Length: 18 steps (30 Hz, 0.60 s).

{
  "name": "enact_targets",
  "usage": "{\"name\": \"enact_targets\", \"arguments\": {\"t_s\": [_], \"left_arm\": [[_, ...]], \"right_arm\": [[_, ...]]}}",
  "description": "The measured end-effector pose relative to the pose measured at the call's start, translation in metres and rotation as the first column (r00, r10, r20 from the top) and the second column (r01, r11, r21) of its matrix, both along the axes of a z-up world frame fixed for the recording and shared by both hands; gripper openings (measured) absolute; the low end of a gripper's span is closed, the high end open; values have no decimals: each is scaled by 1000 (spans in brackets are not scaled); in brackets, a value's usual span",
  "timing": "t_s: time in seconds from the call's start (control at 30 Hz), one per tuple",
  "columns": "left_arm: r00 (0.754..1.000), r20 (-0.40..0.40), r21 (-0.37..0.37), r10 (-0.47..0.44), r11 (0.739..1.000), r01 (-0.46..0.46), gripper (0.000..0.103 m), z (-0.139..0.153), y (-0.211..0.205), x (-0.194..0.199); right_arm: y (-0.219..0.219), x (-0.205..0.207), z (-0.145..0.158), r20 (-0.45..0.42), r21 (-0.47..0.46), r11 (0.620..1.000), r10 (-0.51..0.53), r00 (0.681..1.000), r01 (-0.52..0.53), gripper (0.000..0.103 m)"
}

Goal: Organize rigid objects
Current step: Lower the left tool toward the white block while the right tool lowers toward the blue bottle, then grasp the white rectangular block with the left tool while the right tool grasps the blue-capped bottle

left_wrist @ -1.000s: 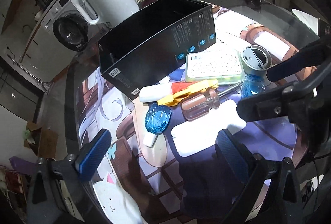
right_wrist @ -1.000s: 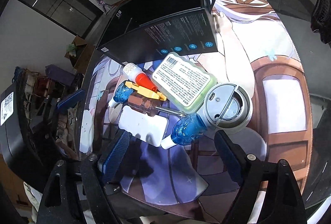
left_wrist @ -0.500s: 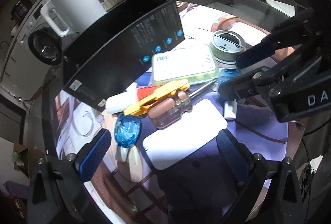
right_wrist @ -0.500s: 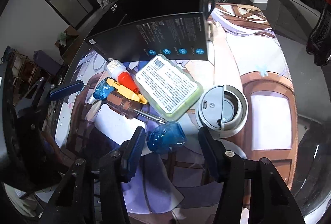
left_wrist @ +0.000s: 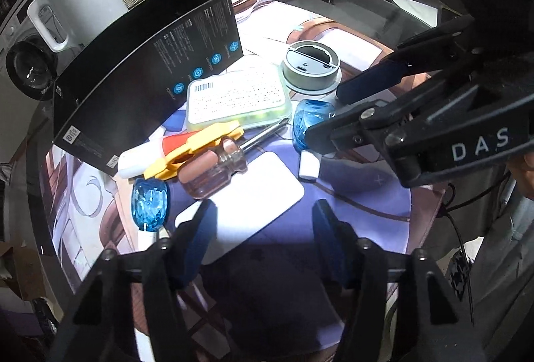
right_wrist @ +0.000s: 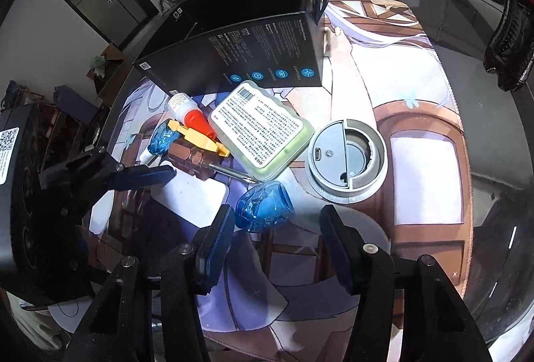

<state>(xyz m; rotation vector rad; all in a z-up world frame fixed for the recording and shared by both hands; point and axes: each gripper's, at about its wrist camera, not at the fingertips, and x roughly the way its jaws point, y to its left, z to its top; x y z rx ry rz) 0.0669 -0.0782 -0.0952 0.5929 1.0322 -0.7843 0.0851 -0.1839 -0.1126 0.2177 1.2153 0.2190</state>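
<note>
My left gripper [left_wrist: 263, 221] points down at the bench [left_wrist: 383, 8], its jaws closing around the near end of a white flat case [left_wrist: 247, 205], not clearly pressing it. Beyond lie a screwdriver [left_wrist: 217, 168], a yellow clip [left_wrist: 197, 145], a red-capped tube [left_wrist: 147, 155] and a green-edged case [left_wrist: 237, 98] beside the black box [left_wrist: 140, 74]. My right gripper [left_wrist: 333, 115] reaches in around 1 blue bottle [left_wrist: 308, 121]; another blue bottle [left_wrist: 149, 203] lies left.

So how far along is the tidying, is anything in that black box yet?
Nothing visibly boxed yet; the black box looks empty. The left tool is closing around the white slab; the right tool straddles a blue piece. Screwdriver, glue, green case remain.
</note>
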Motion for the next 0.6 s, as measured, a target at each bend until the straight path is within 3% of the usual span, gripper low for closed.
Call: {"name": "enact_targets", "arguments": {"t_s": [0.1,0.2,0.3,0.33,0.43,0.5,0.6], "left_arm": [[999,0,-58,53,997,-53,58,4,8,12],[1000,-9,-58,18,998,-18,72,0,7,16],[996,87,-11,-31,999,32,94,-8,1,12],[994,98,-3,-45,999,46,96,-10,1,12],[999,13,-32,-48,998,48,95,-12,4,18],[994,-87,-44,-64,997,61,94,-15,5,18],[988,-117,-13,-96,995,95,92,-16,5,10]], "right_arm": [[0,1,-1,-2,8,1000,-12,1000,12,56],[-5,2,0,-19,51,998,-32,999,33,56],[1,7,0,-19,50,998,-28,999,29,56],[3,8,0,-13,41,999,-26,1000,26,56],[8,9,-1,-1,23,1000,-19,1000,19,56],[6,7,-1,-1,31,999,-17,1000,17,56],[0,6,0,-4,47,999,-22,1000,22,56]]}}
